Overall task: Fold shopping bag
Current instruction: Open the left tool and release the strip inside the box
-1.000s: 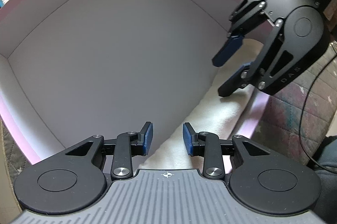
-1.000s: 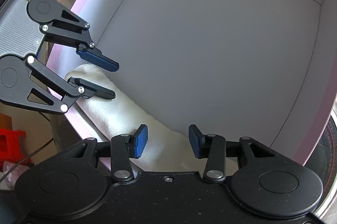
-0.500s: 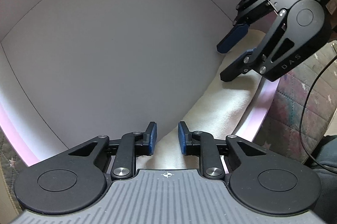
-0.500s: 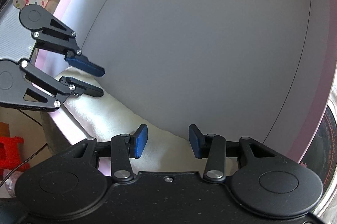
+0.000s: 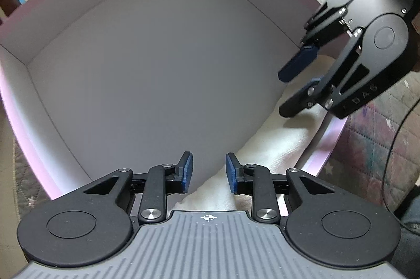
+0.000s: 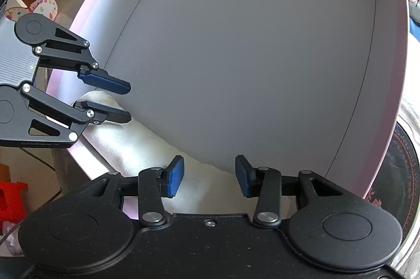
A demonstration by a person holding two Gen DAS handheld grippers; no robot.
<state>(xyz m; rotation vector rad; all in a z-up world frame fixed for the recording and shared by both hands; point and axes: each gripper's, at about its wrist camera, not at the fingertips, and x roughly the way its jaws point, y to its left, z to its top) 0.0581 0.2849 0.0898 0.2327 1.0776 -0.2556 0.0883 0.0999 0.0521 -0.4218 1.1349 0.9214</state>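
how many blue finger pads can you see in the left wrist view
4. Two on the left gripper at the bottom, facing each other above the white folded cloth. Two on the right gripper at the upper right; its lower pad shows only a blue sliver.

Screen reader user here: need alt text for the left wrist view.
Two open grippers, the left gripper below and the right gripper at right, hover over a rolled cream fabric bag inside a pink box.
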